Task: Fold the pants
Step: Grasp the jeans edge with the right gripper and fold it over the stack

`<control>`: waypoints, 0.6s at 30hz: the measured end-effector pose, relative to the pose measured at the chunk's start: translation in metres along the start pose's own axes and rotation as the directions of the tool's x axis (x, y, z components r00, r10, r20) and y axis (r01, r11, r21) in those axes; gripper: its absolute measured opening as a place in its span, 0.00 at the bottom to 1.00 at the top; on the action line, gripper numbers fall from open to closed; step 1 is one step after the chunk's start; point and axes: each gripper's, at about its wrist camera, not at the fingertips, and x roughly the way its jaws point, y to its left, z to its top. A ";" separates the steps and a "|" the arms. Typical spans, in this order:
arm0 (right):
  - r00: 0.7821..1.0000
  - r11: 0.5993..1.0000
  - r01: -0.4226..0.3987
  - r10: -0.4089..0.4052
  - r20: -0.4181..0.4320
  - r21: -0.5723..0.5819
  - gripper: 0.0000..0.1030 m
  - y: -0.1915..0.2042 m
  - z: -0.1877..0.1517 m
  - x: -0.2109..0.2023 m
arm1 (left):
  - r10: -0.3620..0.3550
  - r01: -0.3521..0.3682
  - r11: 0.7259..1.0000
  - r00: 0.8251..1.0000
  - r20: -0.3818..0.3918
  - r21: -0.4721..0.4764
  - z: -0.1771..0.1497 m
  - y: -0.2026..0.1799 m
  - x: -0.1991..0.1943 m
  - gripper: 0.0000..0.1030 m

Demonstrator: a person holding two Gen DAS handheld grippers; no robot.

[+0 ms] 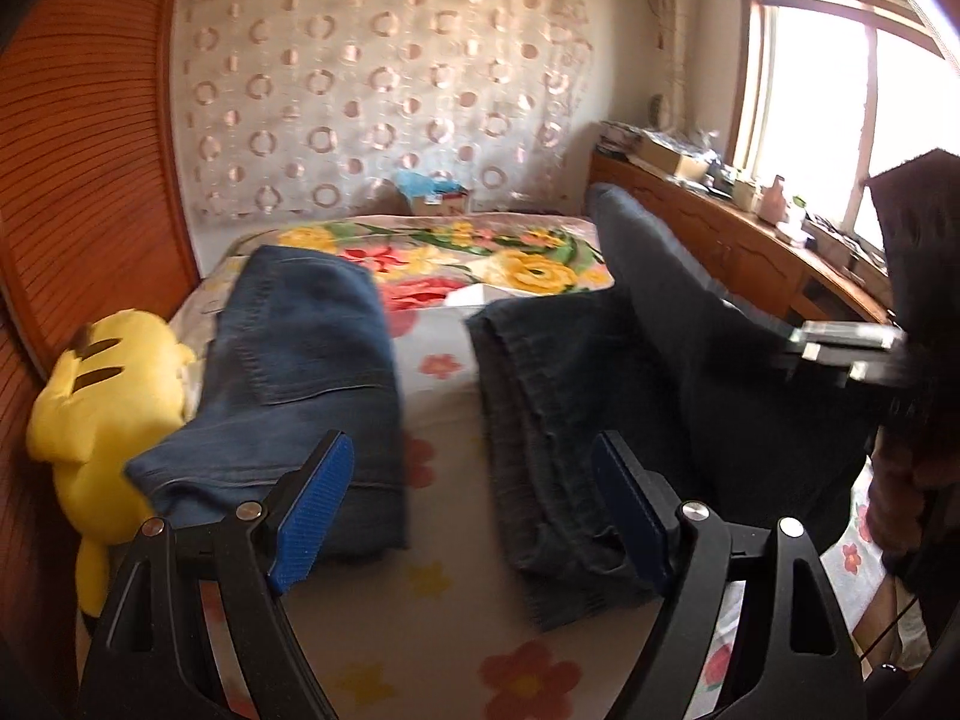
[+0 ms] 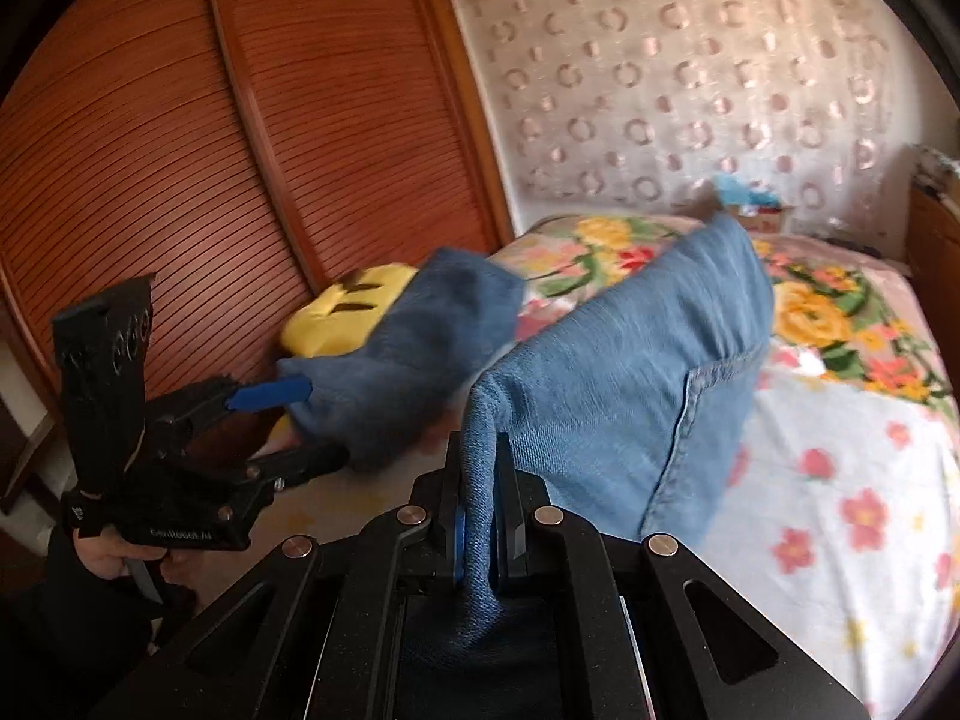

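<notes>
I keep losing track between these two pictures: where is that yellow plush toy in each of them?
Left wrist view: the yellow plush toy sits at the left edge, beside the blue jeans.
Right wrist view: only its top shows left of center, behind the jeans.
Shared landmark: the circle-patterned curtain.

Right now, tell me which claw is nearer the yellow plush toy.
Left. The left claw is open right beside the yellow plush toy; the right claw sits farther off, toward the bed's middle, shut on the blue pants.
</notes>
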 end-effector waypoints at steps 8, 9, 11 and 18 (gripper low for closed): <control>0.992 0.999 -0.053 0.052 -0.111 -0.006 0.06 0.006 -0.026 0.055 | 0.042 -0.042 0.998 0.999 0.004 -0.046 -0.006 0.022 -0.004 0.80; 0.991 0.999 -0.054 0.053 -0.120 -0.005 0.06 0.004 -0.029 0.059 | 0.043 -0.043 0.998 0.999 0.003 -0.048 -0.006 0.022 -0.004 0.80; 0.991 0.999 -0.052 0.052 -0.126 0.000 0.07 0.002 -0.030 0.066 | 0.044 -0.043 0.998 0.999 0.000 -0.050 -0.007 0.020 -0.001 0.80; 0.992 0.999 -0.038 0.039 -0.122 0.010 0.34 -0.002 -0.021 0.055 | 0.029 -0.030 0.999 1.000 -0.008 -0.040 -0.004 0.013 0.006 0.80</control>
